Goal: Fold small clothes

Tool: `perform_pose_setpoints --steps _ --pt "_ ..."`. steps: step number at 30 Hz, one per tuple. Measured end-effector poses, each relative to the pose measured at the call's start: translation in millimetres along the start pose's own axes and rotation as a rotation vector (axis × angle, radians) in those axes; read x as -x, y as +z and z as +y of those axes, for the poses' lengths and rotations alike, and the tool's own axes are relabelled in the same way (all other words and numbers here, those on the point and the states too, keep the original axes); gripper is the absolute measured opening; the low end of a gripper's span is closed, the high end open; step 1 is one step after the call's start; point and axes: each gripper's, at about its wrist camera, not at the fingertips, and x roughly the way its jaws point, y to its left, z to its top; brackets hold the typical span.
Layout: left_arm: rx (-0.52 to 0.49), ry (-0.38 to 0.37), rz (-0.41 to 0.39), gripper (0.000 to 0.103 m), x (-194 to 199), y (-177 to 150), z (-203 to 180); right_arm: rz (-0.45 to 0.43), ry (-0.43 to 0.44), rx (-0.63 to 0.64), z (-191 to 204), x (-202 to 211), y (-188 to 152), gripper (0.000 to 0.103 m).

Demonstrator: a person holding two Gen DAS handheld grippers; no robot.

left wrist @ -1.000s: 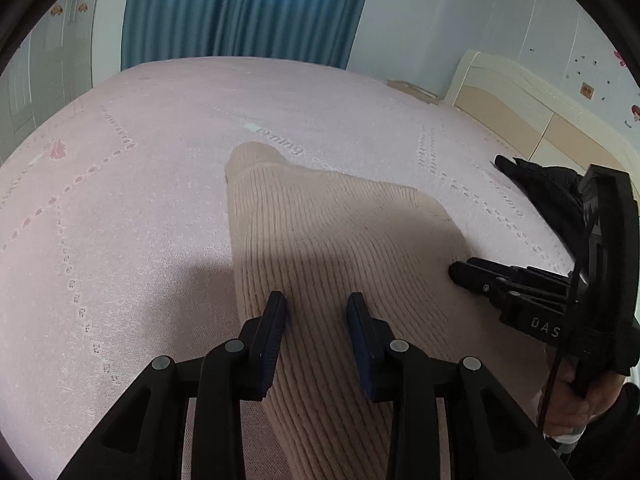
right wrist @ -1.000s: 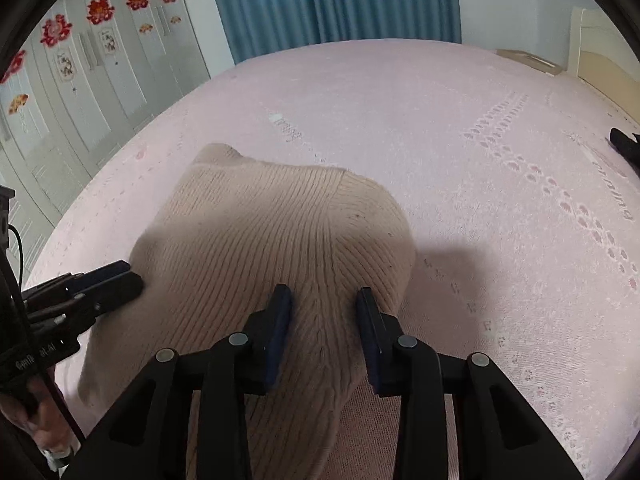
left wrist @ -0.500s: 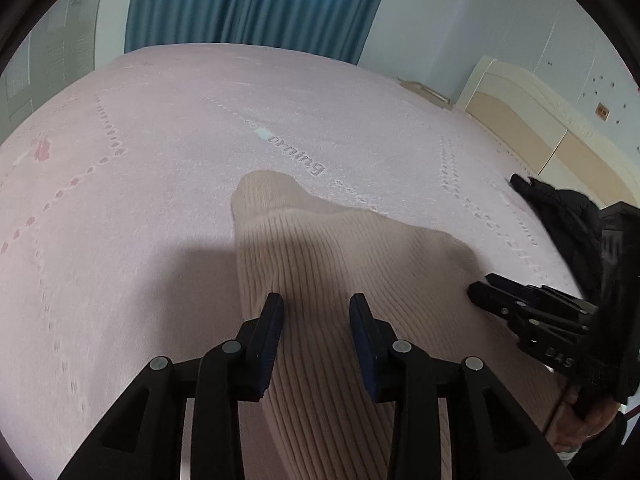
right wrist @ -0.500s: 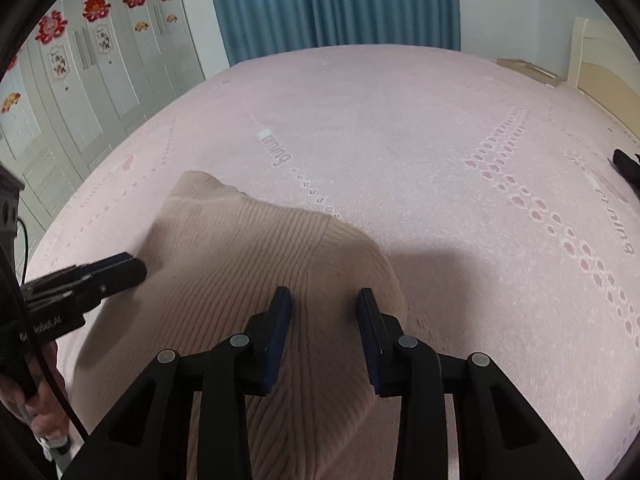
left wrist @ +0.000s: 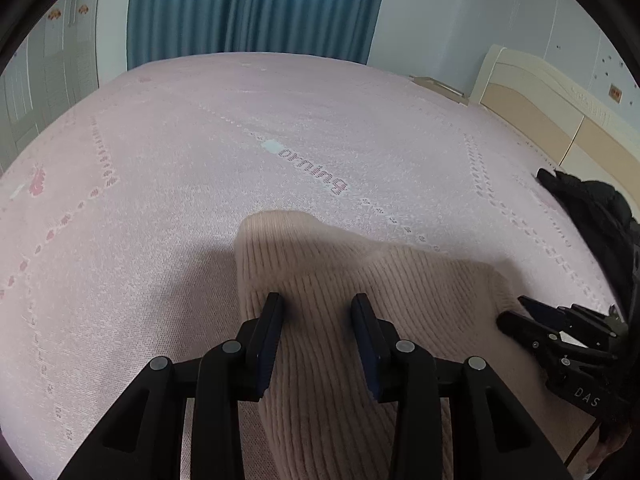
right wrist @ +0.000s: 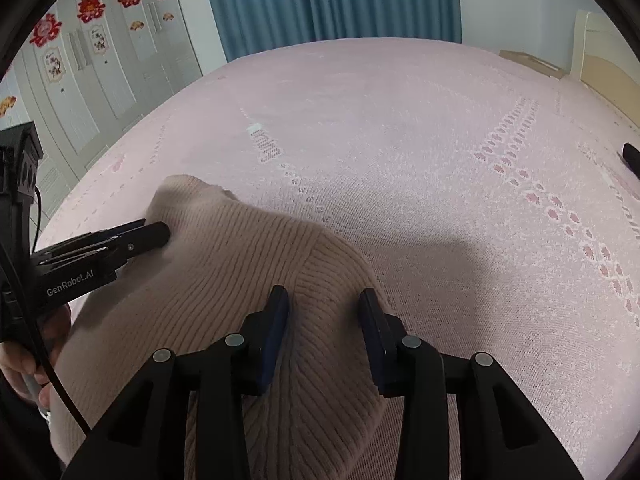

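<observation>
A beige ribbed knit sweater (left wrist: 340, 264) lies on the pink bedspread (left wrist: 160, 160), its far end rounded and its near part rising up to both grippers. My left gripper (left wrist: 316, 304) is shut on a bunch of the knit near the sweater's left edge, and its jaws are opening slightly. My right gripper (right wrist: 324, 296) grips the sweater (right wrist: 224, 264) at its right edge, its jaws also easing apart. Each gripper shows in the other's view: the right gripper (left wrist: 516, 312) at the sweater's right side, the left gripper (right wrist: 156, 232) at its left.
A black garment (left wrist: 592, 208) lies at the bed's right side beside the cream headboard (left wrist: 540, 96). Blue curtains (left wrist: 256, 8) hang beyond the far edge. White wardrobe doors (right wrist: 100, 68) with red decorations stand to the left. Wide bedspread stretches ahead of the sweater.
Both grippers have moved forward over the bed with the sweater's near part. The sweater's far end now lies closer to the fingers, and the jaws stand a little wider.
</observation>
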Motion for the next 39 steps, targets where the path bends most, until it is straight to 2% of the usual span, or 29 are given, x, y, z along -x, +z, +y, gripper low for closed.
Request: perform_pose_setpoints --steps 7,14,17,20,24,26,29,32,36,39 --pt "0.010 0.015 0.005 0.036 8 -2 -1 0.015 0.013 -0.020 -3 4 1 0.037" --pt "0.041 0.006 0.031 0.050 36 -24 -5 0.023 0.027 -0.095 -13 38 -8 0.041" --pt "0.107 -0.038 0.014 0.057 63 -40 1 0.023 0.034 -0.096 -14 59 -22 0.041" --pt "0.133 -0.062 0.022 0.057 84 -57 1 0.027 0.052 -0.098 -14 80 -37 0.041" --pt "0.121 -0.044 0.021 0.059 111 -82 -5 0.024 0.078 -0.085 -6 105 -59 0.042" --pt "0.109 -0.037 0.028 0.059 124 -95 -9 0.029 0.059 -0.071 -1 108 -70 0.042" --pt "0.072 -0.008 0.050 0.059 136 -113 -16 0.055 0.039 -0.089 2 108 -88 0.041" --pt "0.028 0.015 0.065 0.059 148 -135 -20 0.058 0.067 -0.131 3 114 -103 0.042" --pt "0.011 0.007 0.112 0.059 146 -157 -23 0.032 0.076 -0.143 0 126 -114 0.042" --pt "-0.009 0.041 0.140 0.048 136 -163 -28 0.039 0.090 -0.159 -2 129 -119 0.042"
